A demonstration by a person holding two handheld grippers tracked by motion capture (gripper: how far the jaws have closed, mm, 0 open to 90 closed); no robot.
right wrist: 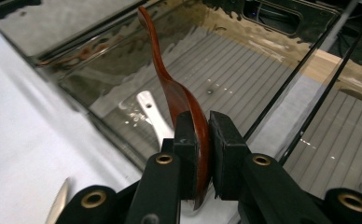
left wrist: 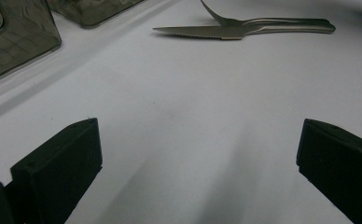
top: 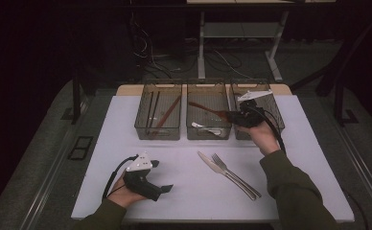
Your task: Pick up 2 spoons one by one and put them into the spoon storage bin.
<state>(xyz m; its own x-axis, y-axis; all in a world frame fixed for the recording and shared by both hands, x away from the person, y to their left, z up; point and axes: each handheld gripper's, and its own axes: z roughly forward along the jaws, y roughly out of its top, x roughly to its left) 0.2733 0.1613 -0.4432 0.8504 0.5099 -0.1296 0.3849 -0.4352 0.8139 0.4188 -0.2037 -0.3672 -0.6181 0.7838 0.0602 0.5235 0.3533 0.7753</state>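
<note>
A red-brown wooden spoon point(top: 205, 108) is clamped by its bowl in my right gripper point(top: 232, 115), its handle reaching out over the middle clear bin point(top: 208, 85). In the right gripper view the gripper point(right wrist: 202, 135) is shut on the spoon point(right wrist: 170, 88), above the bin's ribbed floor point(right wrist: 244, 60), where a metal utensil point(right wrist: 149, 112) lies. My left gripper point(top: 161, 176) rests on the white table at the near left, open, with nothing between its fingers. In the left gripper view its jaws point(left wrist: 198, 163) stand wide over bare table.
A steel knife point(top: 213, 165) and fork point(top: 232, 173) lie crossed on the table's near middle, also seen as the knife point(left wrist: 202, 31) and fork point(left wrist: 281, 22) ahead of the left gripper. The left bin point(top: 159, 85) holds chopsticks. A third bin point(top: 270, 88) stands at the right.
</note>
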